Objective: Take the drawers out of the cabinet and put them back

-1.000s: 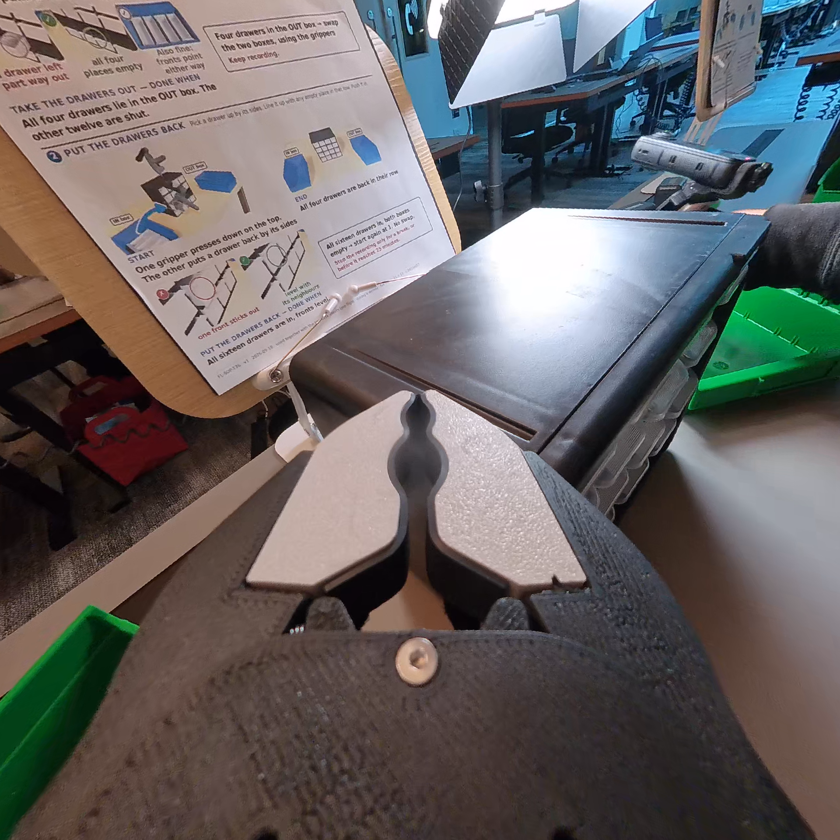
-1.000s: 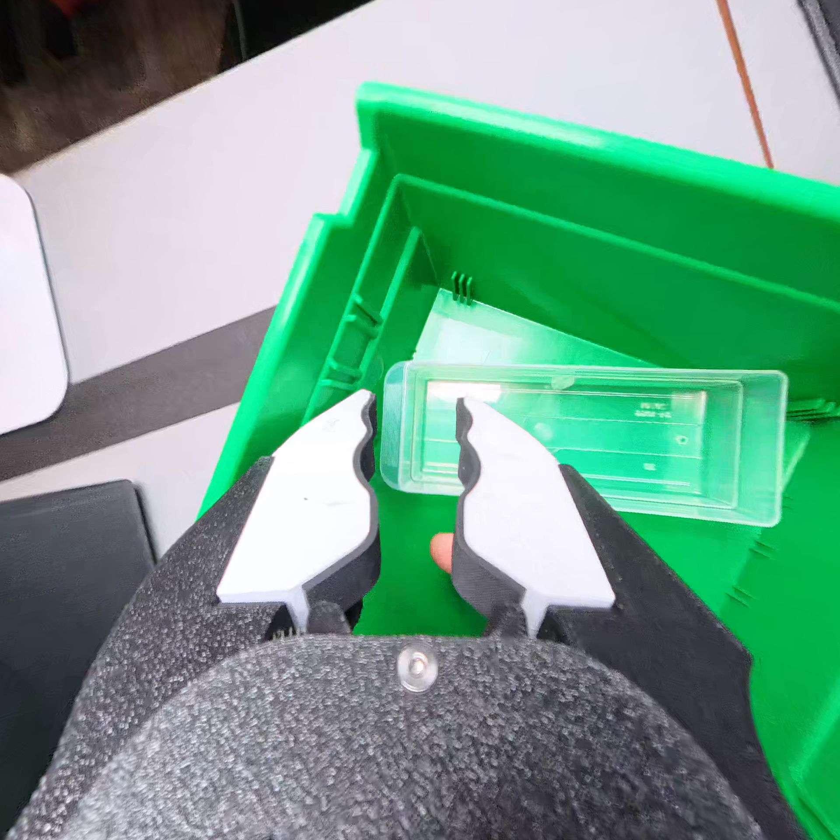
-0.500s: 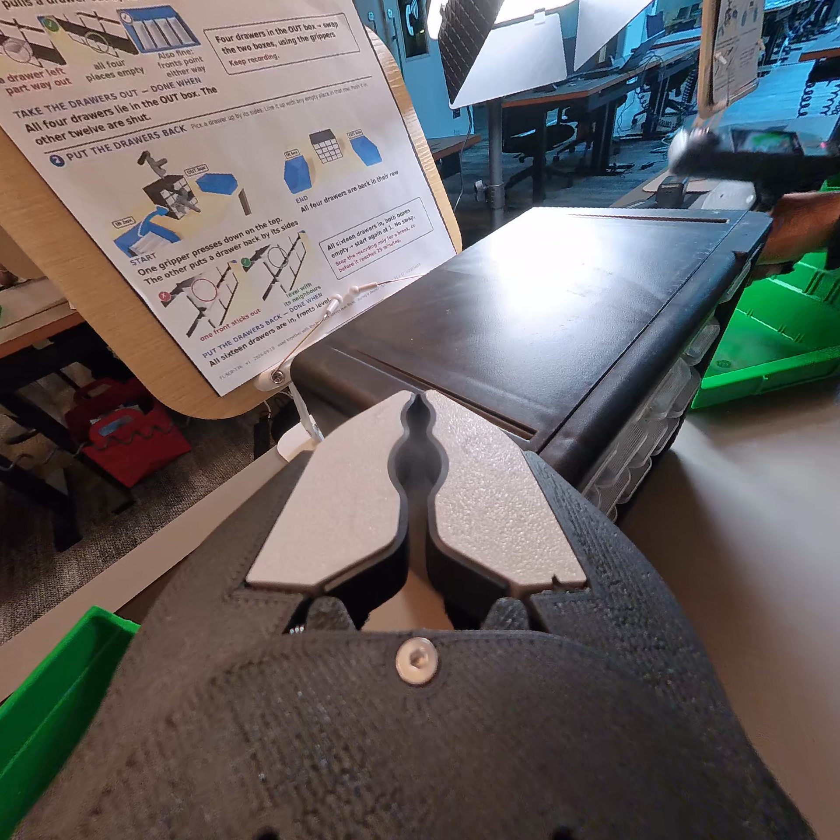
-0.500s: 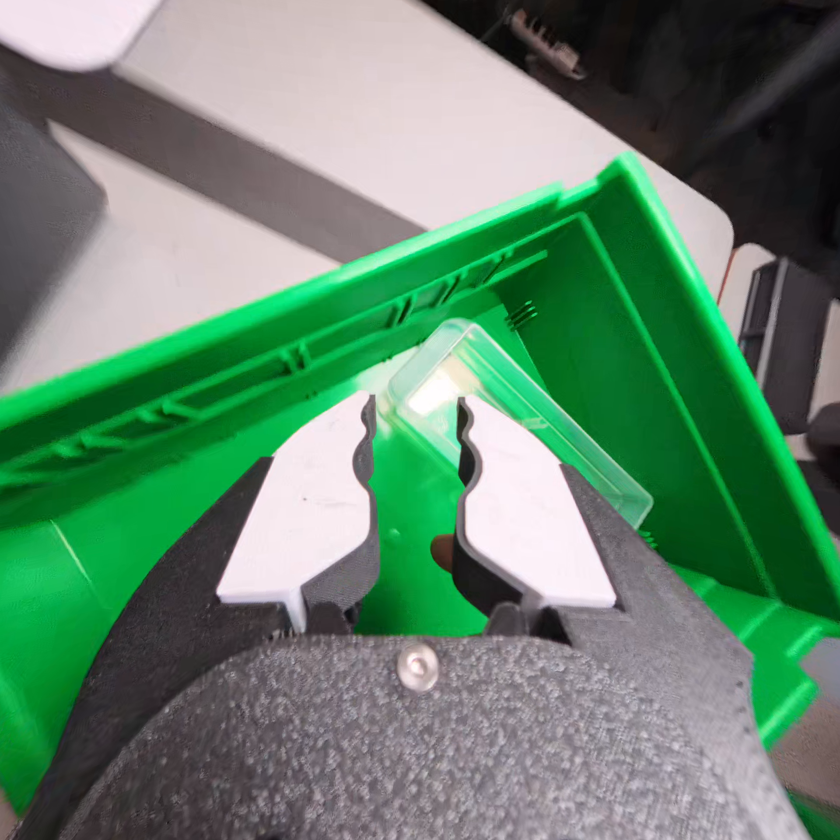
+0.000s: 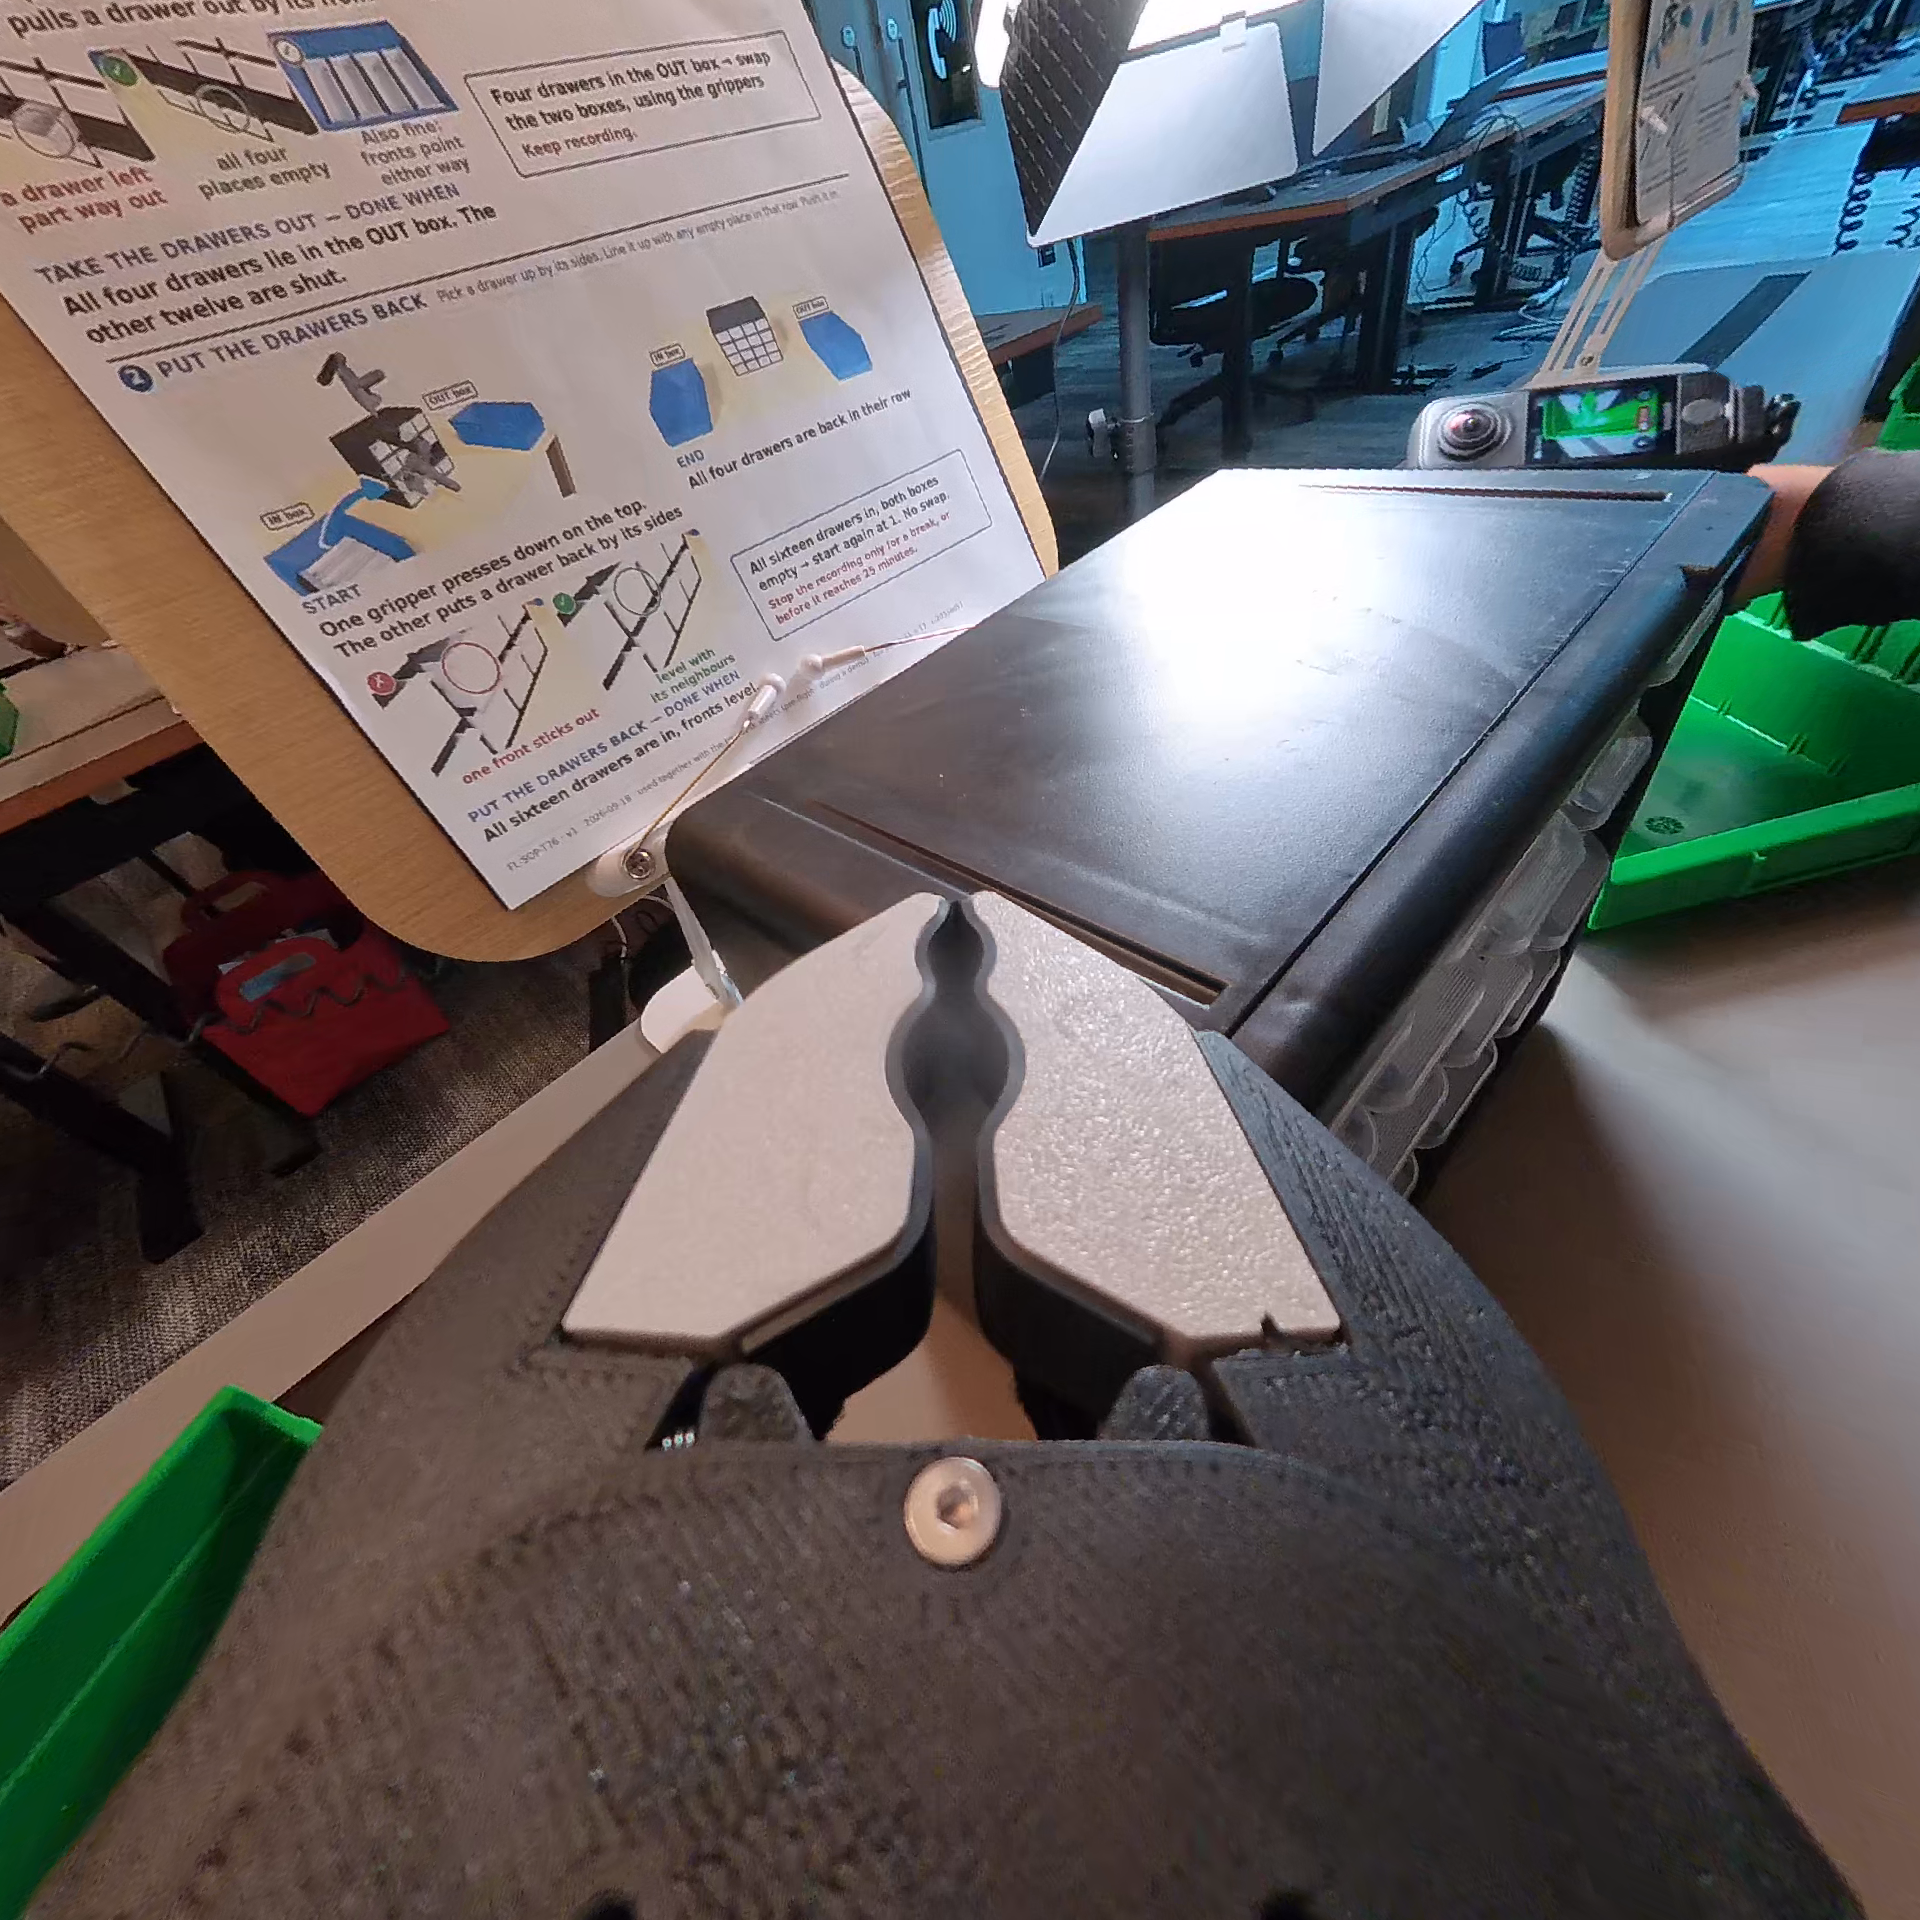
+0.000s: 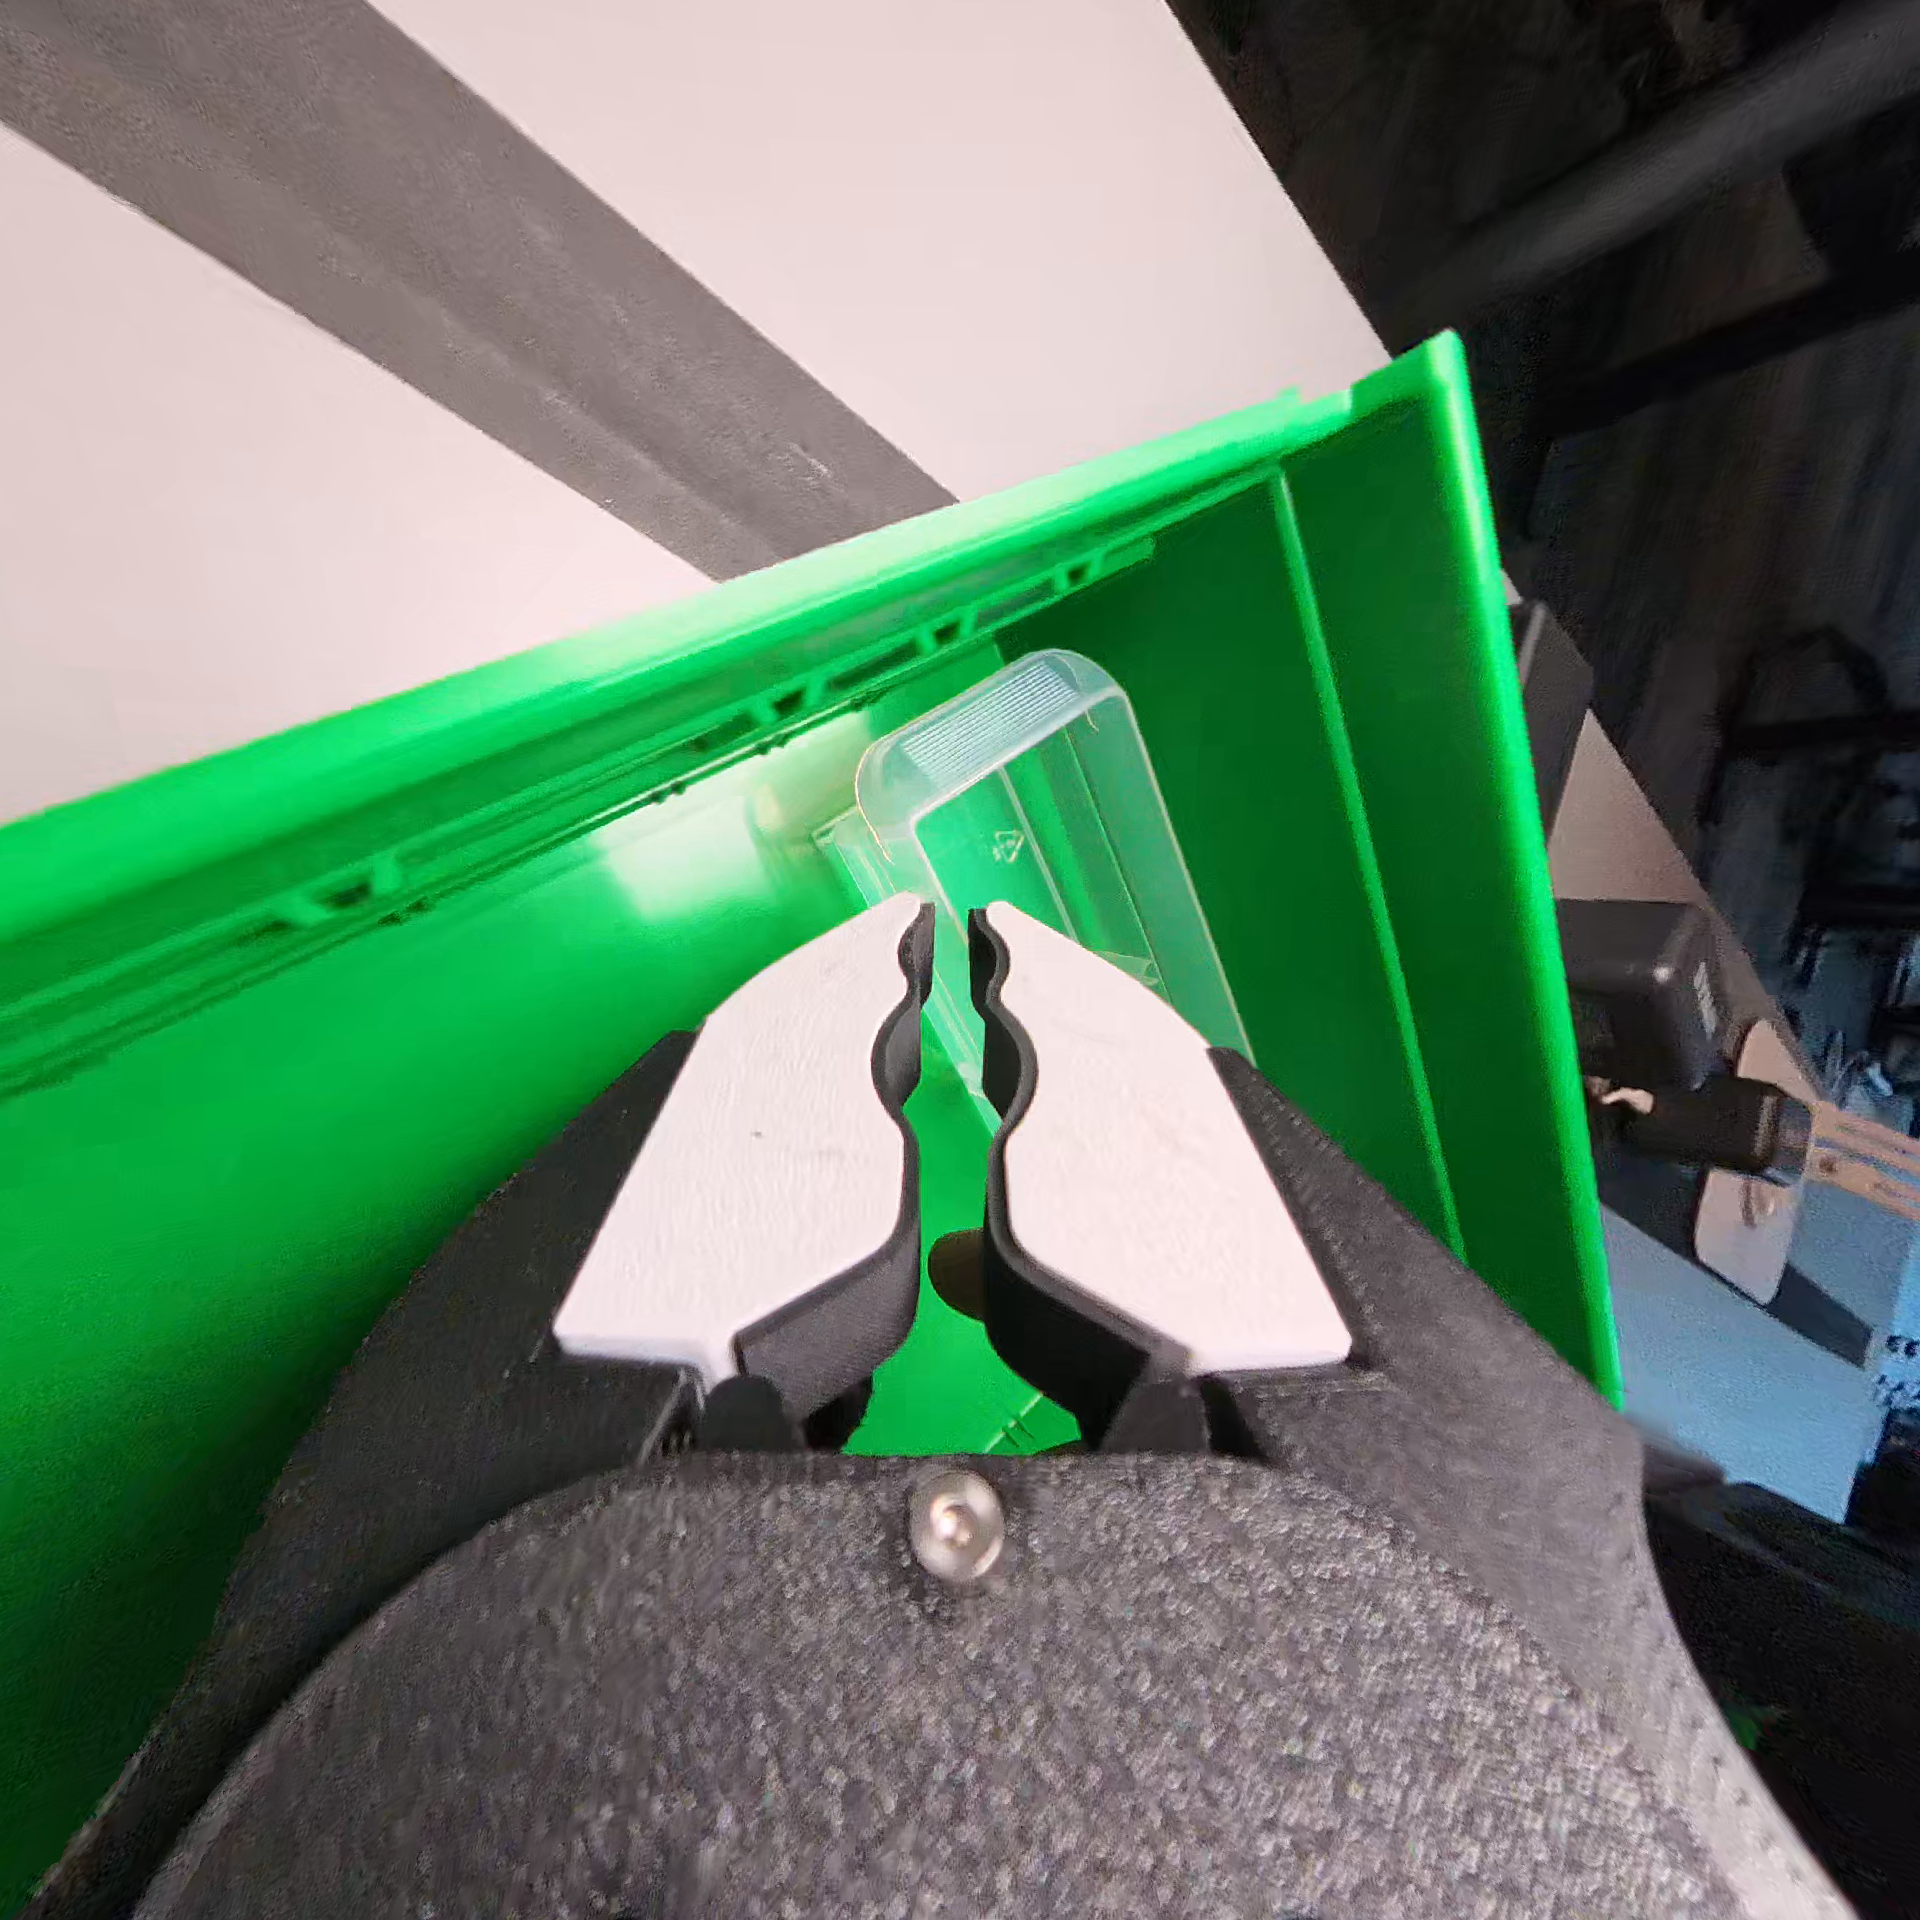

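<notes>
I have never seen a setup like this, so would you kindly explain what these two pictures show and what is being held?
No robot arm is involved: a person carries a handheld two-finger gripper in each hand, and each has a camera looking along its fingers.

The left wrist view shows the left gripper, jaws together and empty, resting by the near corner of the black plastic drawer cabinet on the pale table. Behind stands a printed instruction sheet on a wooden board. Farther off, a sleeved hand carries the other gripper.

The right wrist view shows the right gripper reaching into a bright green plastic bin. Its jaws are pinched on the wall of a clear plastic drawer, which stands tilted in the bin's corner.
</notes>
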Available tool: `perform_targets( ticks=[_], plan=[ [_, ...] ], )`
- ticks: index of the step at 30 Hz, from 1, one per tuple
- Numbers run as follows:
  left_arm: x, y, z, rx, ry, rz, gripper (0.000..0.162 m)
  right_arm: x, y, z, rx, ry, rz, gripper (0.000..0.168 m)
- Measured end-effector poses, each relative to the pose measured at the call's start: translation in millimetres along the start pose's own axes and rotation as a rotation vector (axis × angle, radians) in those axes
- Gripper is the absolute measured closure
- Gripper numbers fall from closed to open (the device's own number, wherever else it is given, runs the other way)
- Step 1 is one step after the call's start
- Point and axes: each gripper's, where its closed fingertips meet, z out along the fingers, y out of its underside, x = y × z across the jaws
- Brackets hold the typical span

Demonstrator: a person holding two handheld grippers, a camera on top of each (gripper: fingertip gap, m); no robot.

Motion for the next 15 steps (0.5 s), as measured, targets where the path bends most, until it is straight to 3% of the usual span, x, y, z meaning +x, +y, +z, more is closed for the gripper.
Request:
perform_targets(
  ticks=[6,9,12,15],
  plan=[
    [0,0,0,-0.002,-0.003,0.004,0.162,10,3,8,-0.004,0.074,0.109,0.158],
    [0,0,0,-0.003,-0.004,0.008,0.162,7,-9,-9,0.111,0.052,0.203,0.153],
    [0,0,0,-0.004,-0.003,0.009,0.162,2,-37,-59,0.375,0.011,0.335,0.149],
    [0,0,0,-0.001,0.001,0.004,0.162,-16,-58,-138,0.670,-0.015,0.387,0.149]
  ],
)
